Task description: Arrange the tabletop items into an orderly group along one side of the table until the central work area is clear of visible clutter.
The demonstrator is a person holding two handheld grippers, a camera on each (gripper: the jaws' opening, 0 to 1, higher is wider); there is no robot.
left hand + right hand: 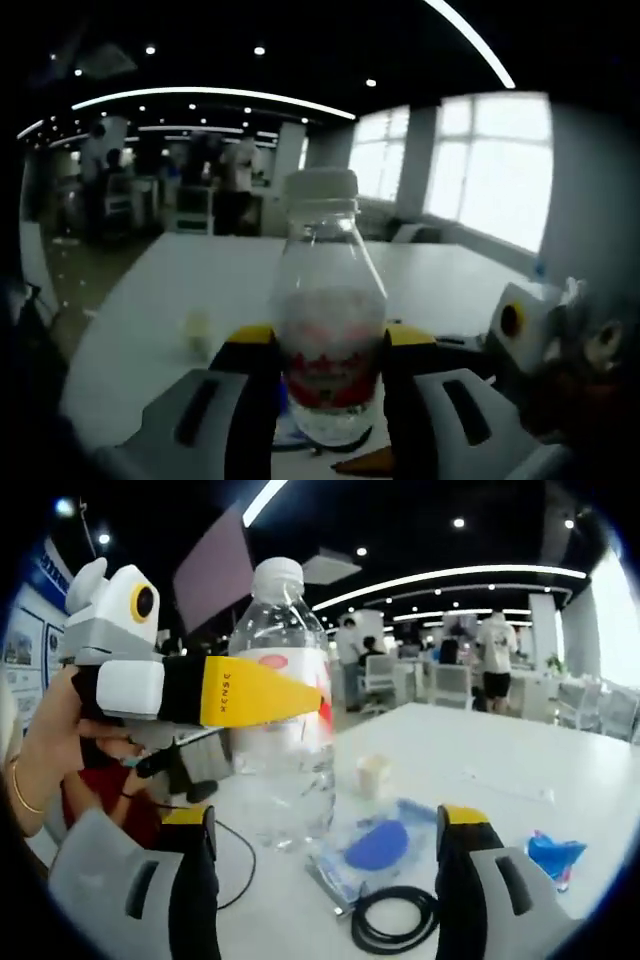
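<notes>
Clear plastic bottle with white cap and red label [328, 310]: upright, standing above the white table [180, 290], pressed between both jaws.
Left gripper [330, 375]: closed onto the bottle's lower body; in the right gripper view [250, 692] it comes from the left, a hand [50, 750] behind it.
Right gripper [325, 865]: jaws wide apart, holding nothing.
Right gripper view alone: blue pouch [372, 845], black cable loop [395, 917], crumpled blue wrapper [553, 856].
Bottle look: nearly empty, transparent.
</notes>
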